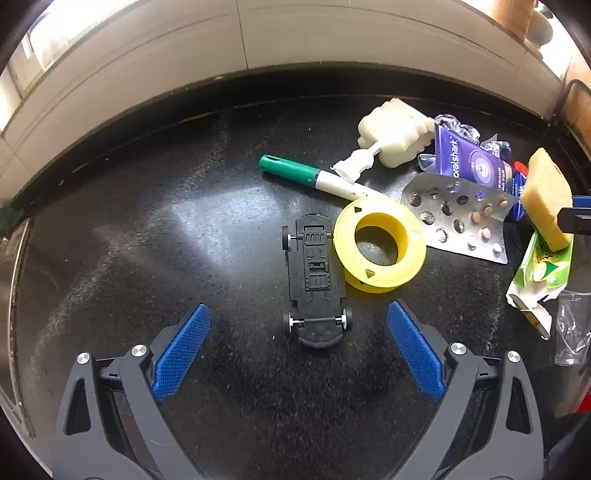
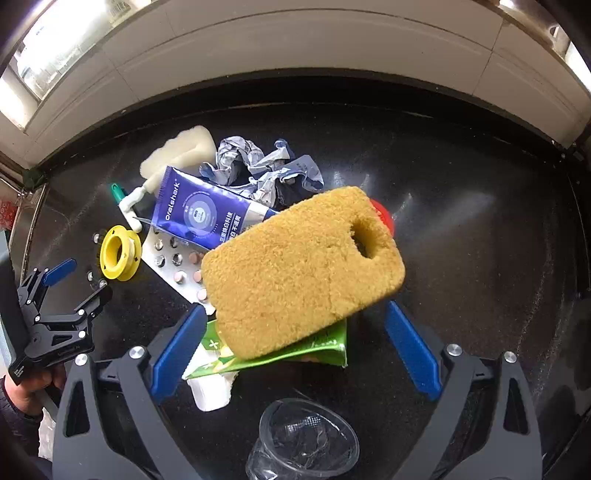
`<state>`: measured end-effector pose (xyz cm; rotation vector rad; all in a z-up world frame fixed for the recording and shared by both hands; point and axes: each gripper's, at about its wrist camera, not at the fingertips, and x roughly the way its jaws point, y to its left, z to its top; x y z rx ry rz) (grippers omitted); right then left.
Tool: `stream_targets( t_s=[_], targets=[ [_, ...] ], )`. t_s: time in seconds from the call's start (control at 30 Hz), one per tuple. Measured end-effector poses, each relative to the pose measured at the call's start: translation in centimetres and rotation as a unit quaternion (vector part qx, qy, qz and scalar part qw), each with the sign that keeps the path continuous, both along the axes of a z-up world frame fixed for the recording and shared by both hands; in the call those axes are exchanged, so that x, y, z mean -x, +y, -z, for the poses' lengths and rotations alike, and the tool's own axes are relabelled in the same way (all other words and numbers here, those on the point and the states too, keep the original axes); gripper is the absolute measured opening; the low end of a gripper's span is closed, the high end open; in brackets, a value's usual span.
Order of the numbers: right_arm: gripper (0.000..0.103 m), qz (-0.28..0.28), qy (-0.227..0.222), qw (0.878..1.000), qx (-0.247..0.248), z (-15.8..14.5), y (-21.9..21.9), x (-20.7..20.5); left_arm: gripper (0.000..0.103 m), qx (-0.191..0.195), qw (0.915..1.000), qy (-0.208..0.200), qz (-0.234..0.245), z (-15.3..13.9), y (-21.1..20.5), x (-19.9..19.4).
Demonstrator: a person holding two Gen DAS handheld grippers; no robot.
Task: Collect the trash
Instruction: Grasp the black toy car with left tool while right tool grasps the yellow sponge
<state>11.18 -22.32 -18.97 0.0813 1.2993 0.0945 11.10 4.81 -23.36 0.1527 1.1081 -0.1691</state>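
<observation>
Nearest the right gripper point(image 2: 295, 347) lies one clear plastic cup point(image 2: 303, 441), nothing visible inside it. This gripper's blue fingers stand wide apart and hold nothing; between them one torn green carton point(image 2: 314, 349) lies flat with one yellow sponge point(image 2: 301, 271) resting on it. The left gripper point(image 1: 298, 343) is likewise spread wide and grips nothing, with one black toy car point(image 1: 316, 282) lying upside down just ahead between its fingers. Beside the car sits one yellow spool point(image 1: 380, 243), then one foil pill blister point(image 1: 458, 216), partly used. Farther off lie a green-capped marker point(image 1: 314, 177), a purple Oralshark tube point(image 2: 201, 212), a white foam piece point(image 1: 395, 133) and crumpled wrapper point(image 2: 255, 164). Everything rests on a black speckled countertop point(image 1: 184, 229) below a pale tiled wall point(image 1: 295, 33).
</observation>
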Motion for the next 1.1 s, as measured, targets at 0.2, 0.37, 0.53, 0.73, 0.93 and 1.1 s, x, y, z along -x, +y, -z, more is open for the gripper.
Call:
stream_targets(
  t_s=[0.2, 0.37, 0.53, 0.73, 0.93, 1.1],
  targets=[
    [0.093, 0.000, 0.028, 1.000, 0.002, 2.1, 0.4, -1.9, 0.094, 0.010, 0.9999, -0.009, 0.003, 0.9, 0.1, -1.3],
    [0.071, -0.015, 0.016, 1.000, 0.007, 1.5, 0.9, -2.4, 0.071, 0.013, 0.9996, -0.022, 0.015, 0.4, -0.4, -1.7],
    [0.038, -0.027, -0.013, 1.000, -0.001, -1.1, 1.0, -2.2, 0.031, 0.010, 0.9997, -0.015, 0.016, -0.3, -0.9, -1.5],
    [0.032, -0.039, -0.059, 0.997, -0.018, -4.9, 0.9, -0.9, 0.029, 0.020, 0.9993, -0.031, 0.002, -3.0, -1.2, -0.5],
    [0.032, -0.043, -0.093, 0.994, -0.027, -8.3, 0.9, 0.8, 0.029, 0.024, 0.9980, -0.057, -0.010, -6.5, -1.4, 1.7],
    [0.032, -0.051, -0.114, 0.992, -0.036, -10.0, 1.0, 3.4, 0.029, 0.027, 0.9967, -0.074, -0.021, -9.0, -1.3, 4.0]
  ],
)
